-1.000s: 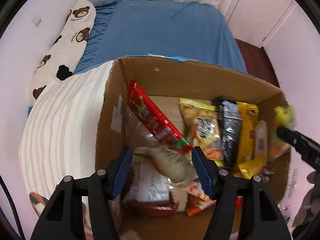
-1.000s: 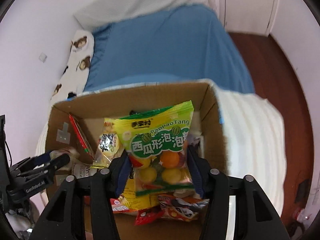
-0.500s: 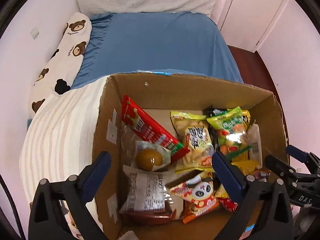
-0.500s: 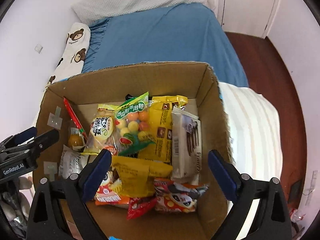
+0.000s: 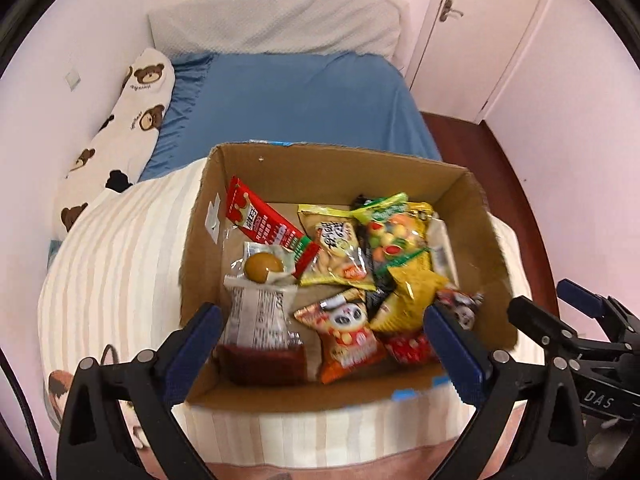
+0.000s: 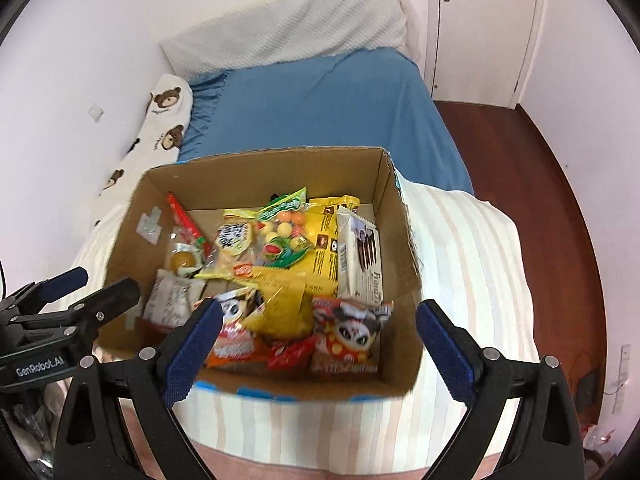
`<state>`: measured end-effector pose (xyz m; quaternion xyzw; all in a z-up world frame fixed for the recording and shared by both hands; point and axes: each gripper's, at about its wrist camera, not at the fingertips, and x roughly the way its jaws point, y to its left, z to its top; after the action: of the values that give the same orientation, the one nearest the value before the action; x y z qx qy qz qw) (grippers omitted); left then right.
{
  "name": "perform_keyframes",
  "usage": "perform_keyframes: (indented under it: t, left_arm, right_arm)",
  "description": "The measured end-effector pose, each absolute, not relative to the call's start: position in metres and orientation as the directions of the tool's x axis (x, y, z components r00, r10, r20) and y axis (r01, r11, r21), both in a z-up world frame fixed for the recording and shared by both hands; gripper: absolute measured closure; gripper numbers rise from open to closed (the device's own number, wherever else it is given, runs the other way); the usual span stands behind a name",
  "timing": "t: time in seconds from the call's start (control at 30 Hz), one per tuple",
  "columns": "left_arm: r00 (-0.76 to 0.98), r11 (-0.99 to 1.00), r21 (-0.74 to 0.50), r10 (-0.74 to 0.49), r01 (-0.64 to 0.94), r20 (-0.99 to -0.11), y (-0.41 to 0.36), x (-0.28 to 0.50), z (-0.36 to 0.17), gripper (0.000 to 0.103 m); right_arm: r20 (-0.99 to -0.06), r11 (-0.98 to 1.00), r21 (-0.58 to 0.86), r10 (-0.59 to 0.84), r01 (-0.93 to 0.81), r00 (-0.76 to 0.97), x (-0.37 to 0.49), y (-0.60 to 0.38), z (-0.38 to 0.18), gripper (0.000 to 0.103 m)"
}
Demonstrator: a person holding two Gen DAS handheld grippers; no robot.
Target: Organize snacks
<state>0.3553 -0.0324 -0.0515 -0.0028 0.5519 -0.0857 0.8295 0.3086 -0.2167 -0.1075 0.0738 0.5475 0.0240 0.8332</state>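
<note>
On the striped blanket (image 5: 112, 264) at the near end of the bed (image 5: 296, 100) sits my open box (image 5: 340, 168), and the snacks all lie inside it. My left gripper (image 5: 324, 340) hangs above the box's near left part with its jaws spread wide and nothing between the pads; through the gap I look down on a white packet (image 5: 256, 312) and an orange panda bag (image 5: 348, 336). My right gripper (image 6: 318, 334) hangs over the near right part, jaws just as wide and empty, with a second panda bag (image 6: 348, 332) and a small red pack (image 6: 288, 354) below it. Against the left wall of the box a long red packet (image 5: 268, 224) leans tilted, and beside its lower end lies a clear pouch with a brown egg (image 5: 262, 266). Toward the middle I see a yellow peanut bag (image 5: 336, 252), a green candy bag (image 5: 390, 232) lying partly over darker packs, and a crumpled yellow bag (image 5: 412, 288) in front of it. Along the right wall lies a white biscuit pack (image 6: 360, 256), flat and lengthwise, with a yellow pack (image 6: 326, 240) touching its left edge. Each gripper shows at the edge of the other's view, apart from the box walls. Beyond the box I see blue sheet, a bear pillow (image 5: 132, 120) along the wall and a grey pillow (image 5: 276, 24) at the head.
</note>
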Motion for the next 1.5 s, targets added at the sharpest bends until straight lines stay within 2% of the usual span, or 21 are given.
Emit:
perform_keyframes:
  t: [0.37,0.77,1.1,1.5]
  left_arm:
    - [0.473,0.988,-0.089,-0.138,0.125,-0.87,-0.015,0.263,0.007,0.0]
    - [0.552,0.994,-0.012,-0.072,0.111,-0.83,-0.012,0.168,0.058,0.0]
    - [0.581,0.993,-0.031,-0.094,0.118,-0.809,-0.014,0.118,0.088,0.0]
    - [0.61,0.994,-0.034,-0.09,0.102,-0.787,-0.013,0.1,0.104,0.0]
  right_arm:
    - [-0.835,0.987,0.162,0.124,0.025,0.536,0.207,-0.213,-0.03,0.004]
    - [-0.762,0.987,0.162,0.113,0.019,0.637,0.091,-0.205,0.039,0.001]
    - [-0.72,0.987,0.162,0.114,0.006,0.684,0.039,-0.208,0.084,0.001]
    - [-0.696,0.991,0.135,0.098,-0.004,0.711,0.015,-0.204,0.104,0.001]
